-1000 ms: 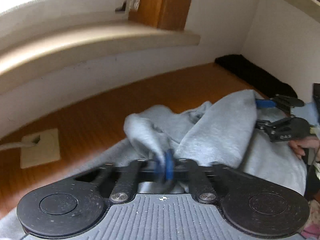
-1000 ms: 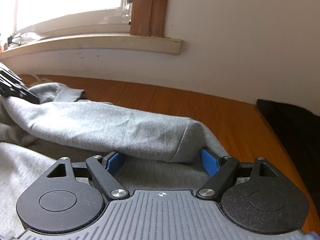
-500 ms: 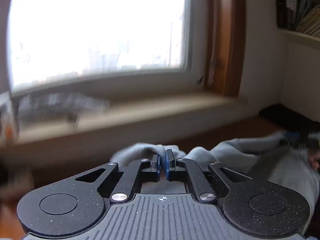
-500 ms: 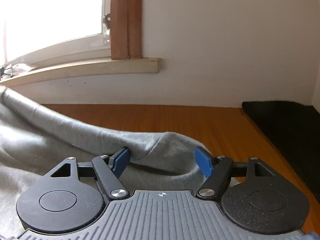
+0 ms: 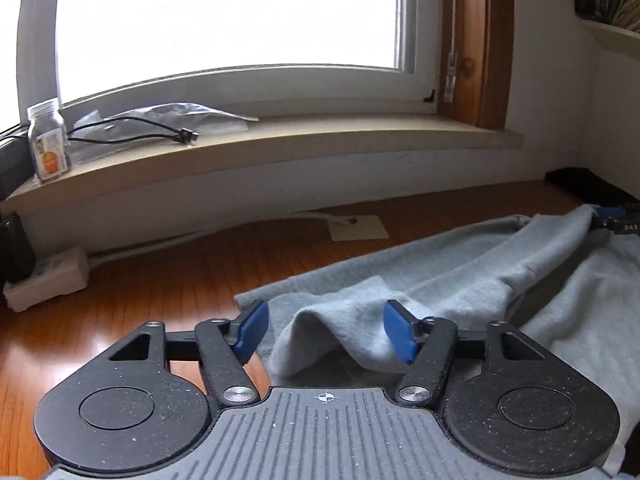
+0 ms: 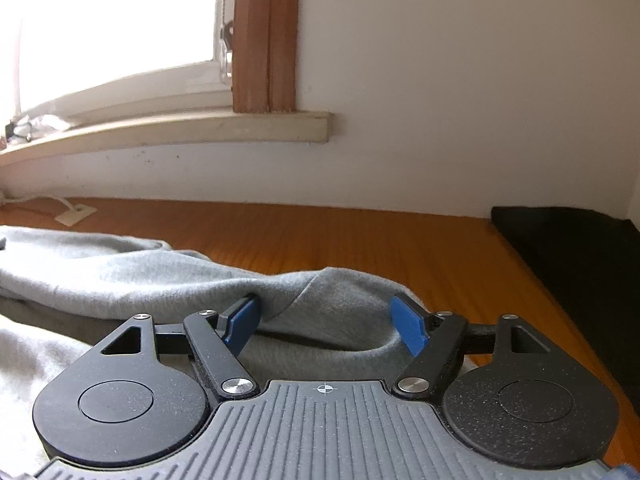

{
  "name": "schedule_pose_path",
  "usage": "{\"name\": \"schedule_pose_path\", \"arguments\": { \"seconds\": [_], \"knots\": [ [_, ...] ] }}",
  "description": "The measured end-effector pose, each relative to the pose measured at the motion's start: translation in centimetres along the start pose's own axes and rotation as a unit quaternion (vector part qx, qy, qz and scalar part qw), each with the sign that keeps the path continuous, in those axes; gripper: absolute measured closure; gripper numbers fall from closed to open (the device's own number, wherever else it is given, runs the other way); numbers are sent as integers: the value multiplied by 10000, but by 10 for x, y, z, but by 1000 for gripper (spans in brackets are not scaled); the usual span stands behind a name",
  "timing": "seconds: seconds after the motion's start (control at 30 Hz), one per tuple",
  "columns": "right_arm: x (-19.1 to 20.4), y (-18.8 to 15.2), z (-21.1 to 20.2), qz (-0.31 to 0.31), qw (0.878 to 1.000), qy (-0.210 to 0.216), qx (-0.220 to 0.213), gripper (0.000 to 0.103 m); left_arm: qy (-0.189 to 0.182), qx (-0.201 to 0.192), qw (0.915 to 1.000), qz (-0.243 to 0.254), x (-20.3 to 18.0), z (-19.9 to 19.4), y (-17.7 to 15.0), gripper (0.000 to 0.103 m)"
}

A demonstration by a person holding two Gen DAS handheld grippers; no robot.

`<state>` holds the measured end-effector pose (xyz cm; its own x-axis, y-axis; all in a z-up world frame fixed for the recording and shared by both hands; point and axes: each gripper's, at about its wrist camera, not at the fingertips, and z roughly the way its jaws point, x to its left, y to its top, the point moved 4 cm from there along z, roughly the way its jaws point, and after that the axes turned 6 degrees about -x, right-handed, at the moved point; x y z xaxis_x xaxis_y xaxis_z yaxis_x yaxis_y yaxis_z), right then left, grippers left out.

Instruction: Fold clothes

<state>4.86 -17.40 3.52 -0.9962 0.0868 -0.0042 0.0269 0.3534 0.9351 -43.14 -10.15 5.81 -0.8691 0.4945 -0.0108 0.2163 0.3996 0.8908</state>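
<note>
On a wooden surface (image 5: 168, 292) under a window, the left hand-held gripper (image 5: 324, 330), earlier pinching the grey garment (image 5: 460, 276), now gapes around its fold, the right hand-held gripper (image 6: 326, 322) still gapes, and only the left view shows a jar (image 5: 48, 140).

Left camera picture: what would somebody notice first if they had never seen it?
Probably the crumpled grey sweatshirt spread on the orange wooden floor, humped up between the open left gripper. Next, the bright window above, with a small glass jar at the left end of its sill.
</note>
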Motion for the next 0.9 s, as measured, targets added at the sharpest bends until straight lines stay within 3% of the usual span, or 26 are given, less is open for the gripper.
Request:
{"name": "schedule_pose_path", "arguments": {
  "seconds": [0.2,0.37,0.63,0.9],
  "knots": [
    [-2,13,-20,-168,9996,106,-196,31,26,-207,9995,-236,8,-8,5,36],
    [-11,18,-23,-280,9994,-31,-183,30,-251,-278,9993,-87,-17,10,26,41],
    [-30,-2,-11,-293,9987,-130,391,30,-1188,-55,9915,521,-114,80,65,42],
    [-26,-20,-5,-478,9965,-33,679,24,-2195,718,9658,1175,-228,167,71,44]
  ]
}}
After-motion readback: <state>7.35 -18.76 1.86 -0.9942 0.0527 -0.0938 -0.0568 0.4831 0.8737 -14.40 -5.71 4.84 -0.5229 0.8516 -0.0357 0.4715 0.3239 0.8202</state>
